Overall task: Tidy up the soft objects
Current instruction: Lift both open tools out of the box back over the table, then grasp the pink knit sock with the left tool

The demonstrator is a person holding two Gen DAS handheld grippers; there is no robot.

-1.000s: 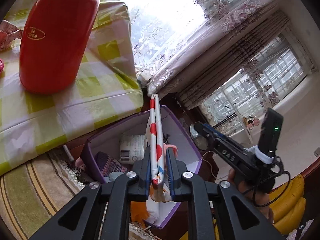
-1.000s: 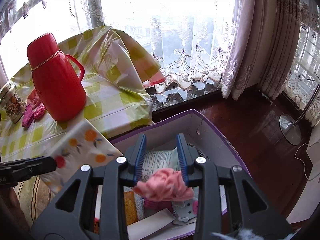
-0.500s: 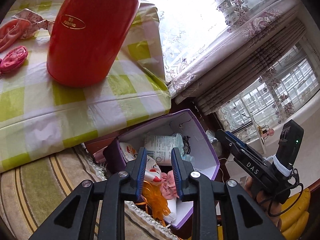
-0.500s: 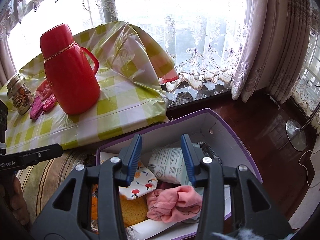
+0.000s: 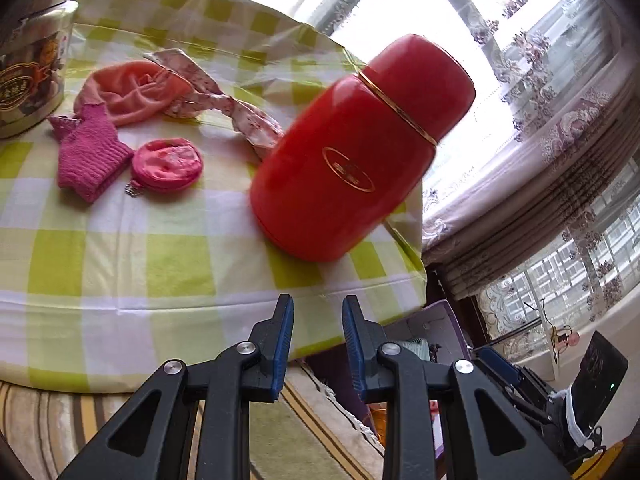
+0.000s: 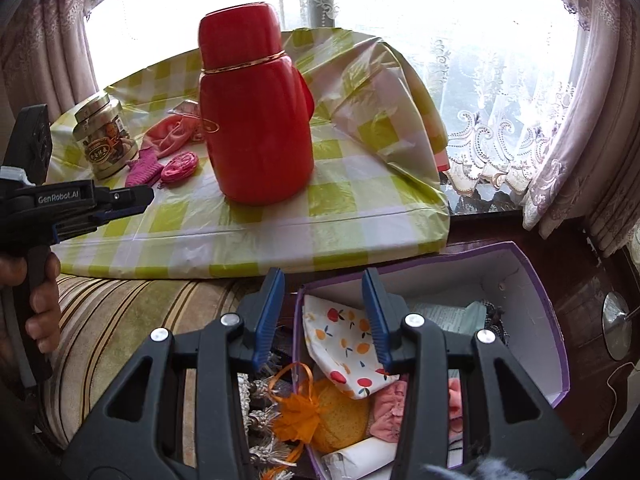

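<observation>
On the checked tablecloth (image 5: 120, 264) lie a peach cloth (image 5: 132, 92), a pink floral strip (image 5: 224, 108), a magenta knitted piece (image 5: 86, 156) and a round pink pouch (image 5: 168, 164). My left gripper (image 5: 318, 316) is open and empty at the table's near edge; it also shows in the right wrist view (image 6: 140, 200). My right gripper (image 6: 324, 296) is open and empty above the purple box (image 6: 548, 320), which holds a fruit-print cloth (image 6: 344, 340), a pink cloth (image 6: 390, 408) and a yellow sponge (image 6: 344, 412).
A tall red thermos (image 5: 352, 168) stands on the table right of the soft items. A labelled jar (image 6: 104, 140) stands at the table's far left. A striped rug (image 6: 120, 320) lies below. Curtains (image 6: 560, 120) and a window are behind.
My left gripper let the fruit-print cloth go into the box and rose toward the table. My right gripper released the pink cloth into the box and pulled back.
</observation>
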